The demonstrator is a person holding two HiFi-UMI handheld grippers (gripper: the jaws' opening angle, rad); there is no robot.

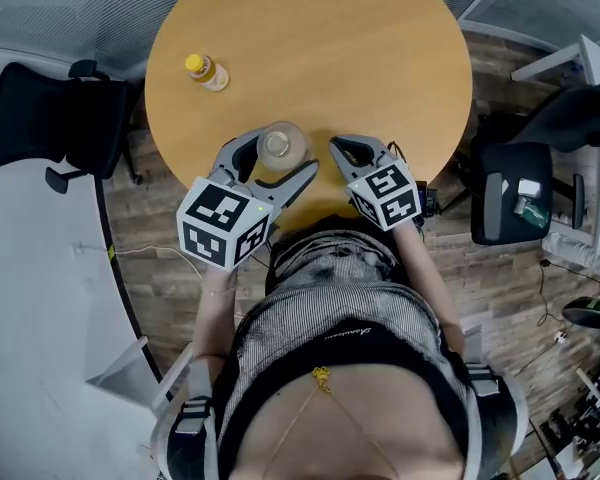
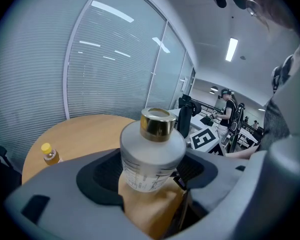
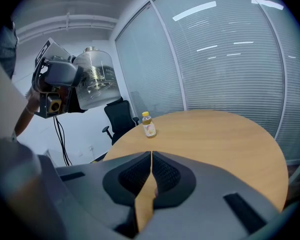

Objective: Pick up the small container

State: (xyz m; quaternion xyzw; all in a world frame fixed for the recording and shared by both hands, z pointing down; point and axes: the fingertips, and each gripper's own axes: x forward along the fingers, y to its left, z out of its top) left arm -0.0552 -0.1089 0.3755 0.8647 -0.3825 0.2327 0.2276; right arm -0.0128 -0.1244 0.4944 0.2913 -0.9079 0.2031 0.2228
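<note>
My L gripper point(image 1: 278, 154) has the small container point(image 2: 152, 156) pinched between its fingers point(image 2: 97, 176). It's a round frosted bottle w/ a gold cap. It sits upright, body btwn the two dark ribbed pads, shoulders & cap poking up above them. In the R gripper view that gripper and its bottle show up high and off to the left of my R fingers, clear of the tabletop point(image 1: 360, 58), so the container is off the wood. From the head view it hangs over the near edge of the round wooden top, right at my L fingertips. My R gripper point(image 3: 151, 156) has its fingers point(image 3: 135, 176) pressed together, w/ only a thin seam where the tips meet and nothing btwn them. It hovers just beside the L fingers on their right, close to the container but not touching it. A little bottle w/ yellow cap point(image 1: 207, 71) stands upright on the tabletop well beyond both sets of fingertips. It's ahead & left of the L fingers and roughly straight out past the closed R tips. A black office chair point(image 1: 50, 118) sits off the tabletop's edge, far left of my L fingers. Slatted glass walls point(image 3: 230, 59) run behind, past everything the fingers point at.
</note>
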